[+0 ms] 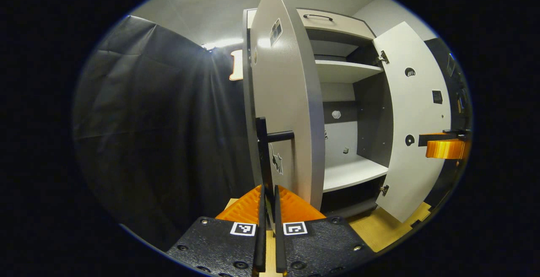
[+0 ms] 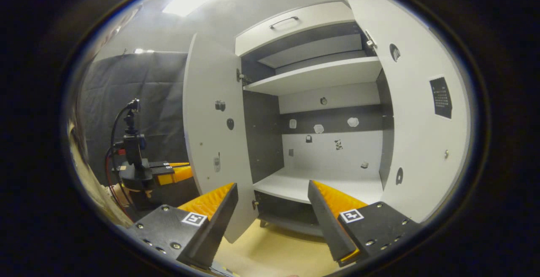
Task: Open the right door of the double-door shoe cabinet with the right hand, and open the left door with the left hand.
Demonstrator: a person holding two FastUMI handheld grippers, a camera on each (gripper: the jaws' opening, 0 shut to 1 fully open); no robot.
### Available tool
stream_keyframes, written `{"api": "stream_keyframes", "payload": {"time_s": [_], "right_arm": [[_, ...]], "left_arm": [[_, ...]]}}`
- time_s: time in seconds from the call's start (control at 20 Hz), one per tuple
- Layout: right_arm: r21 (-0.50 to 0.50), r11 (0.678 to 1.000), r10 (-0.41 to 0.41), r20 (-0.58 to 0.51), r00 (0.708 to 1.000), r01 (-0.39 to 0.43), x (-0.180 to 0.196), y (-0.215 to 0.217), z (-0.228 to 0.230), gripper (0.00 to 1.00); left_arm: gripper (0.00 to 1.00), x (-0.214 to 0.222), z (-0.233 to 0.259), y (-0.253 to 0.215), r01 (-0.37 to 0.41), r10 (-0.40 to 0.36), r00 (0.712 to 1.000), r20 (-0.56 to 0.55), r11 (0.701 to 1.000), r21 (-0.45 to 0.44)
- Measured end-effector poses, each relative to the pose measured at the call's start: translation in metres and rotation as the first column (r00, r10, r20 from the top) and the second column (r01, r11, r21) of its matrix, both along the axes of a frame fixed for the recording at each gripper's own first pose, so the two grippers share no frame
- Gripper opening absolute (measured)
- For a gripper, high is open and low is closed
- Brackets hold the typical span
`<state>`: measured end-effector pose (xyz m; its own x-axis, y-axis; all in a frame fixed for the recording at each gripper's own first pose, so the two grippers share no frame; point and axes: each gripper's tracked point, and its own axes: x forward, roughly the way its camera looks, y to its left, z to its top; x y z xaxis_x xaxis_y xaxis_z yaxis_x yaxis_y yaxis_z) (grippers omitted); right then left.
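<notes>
The left gripper (image 1: 269, 209) has its fingers pinched on the black bar handle (image 1: 262, 150) of the left door (image 1: 287, 112), which stands swung out at twelve o'clock. The right gripper (image 2: 274, 209) has fingers spread wide, holding nothing, aimed into the shoe cabinet (image 2: 320, 74); the right door (image 2: 422, 112) stands open at two o'clock. Door stickers are unreadable.

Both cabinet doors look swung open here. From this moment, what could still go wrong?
1. The left gripper is shut on the left door's handle; pulling away before its jaws open could jerk the left door or tug the cabinet.
2. The right gripper is open with jaws spread near the left door's lower edge; a careless withdrawal might clip it.
3. The right door, released, may drift back.
</notes>
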<state>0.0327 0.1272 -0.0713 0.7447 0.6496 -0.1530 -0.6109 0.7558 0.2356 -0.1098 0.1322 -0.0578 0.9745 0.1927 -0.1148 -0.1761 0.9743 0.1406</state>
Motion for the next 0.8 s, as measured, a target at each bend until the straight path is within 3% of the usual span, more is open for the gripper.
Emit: {"api": "stream_keyframes", "payload": {"time_s": [0.15,0.35,0.4,0.45,0.5,0.55,0.6,0.75,0.8], "right_arm": [[0.001,1.000,0.019,-0.006,1.000,-0.019,0.003,0.007,-0.003,0.99],[0.009,0.999,0.036,-0.009,0.999,-0.036,0.007,0.014,-0.004,0.99],[0.011,0.999,0.040,-0.011,0.999,-0.040,0.008,0.014,-0.004,0.99],[0.011,0.999,0.042,-0.013,0.999,-0.042,0.009,0.016,-0.005,0.99],[0.010,0.999,0.045,-0.015,0.999,-0.044,0.010,0.016,-0.006,0.99],[0.009,0.999,0.044,-0.016,0.999,-0.044,0.013,0.015,-0.006,0.99],[0.007,0.999,0.038,-0.013,0.999,-0.038,0.016,0.013,-0.005,0.99],[0.017,1.000,-0.016,0.010,1.000,0.016,0.033,0.004,0.003,0.98],[0.014,0.998,-0.054,0.020,0.998,0.053,0.040,-0.003,0.006,0.98]], "left_arm": [[0.10,-0.007,0.000,0.013,-0.034,0.034,0.999,0.011,0.999,-0.007],[0.09,-0.020,0.001,0.048,-0.141,0.141,0.990,0.010,0.990,0.016],[0.02,-0.022,0.001,0.058,-0.170,0.169,0.985,0.014,0.985,0.014],[0.05,-0.024,0.001,0.066,-0.186,0.186,0.982,0.015,0.983,0.002],[0.11,-0.027,0.001,0.064,-0.169,0.170,0.985,0.017,0.985,-0.027],[0.00,-0.029,0.003,0.061,-0.161,0.162,0.986,0.027,0.986,-0.054],[0.07,-0.030,0.003,0.061,-0.158,0.160,0.987,0.029,0.985,-0.068],[0.05,-0.041,0.012,0.062,-0.172,0.173,0.984,0.031,0.984,-0.035],[0.08,-0.044,0.021,0.057,-0.171,0.172,0.984,0.040,0.985,-0.027]]}}
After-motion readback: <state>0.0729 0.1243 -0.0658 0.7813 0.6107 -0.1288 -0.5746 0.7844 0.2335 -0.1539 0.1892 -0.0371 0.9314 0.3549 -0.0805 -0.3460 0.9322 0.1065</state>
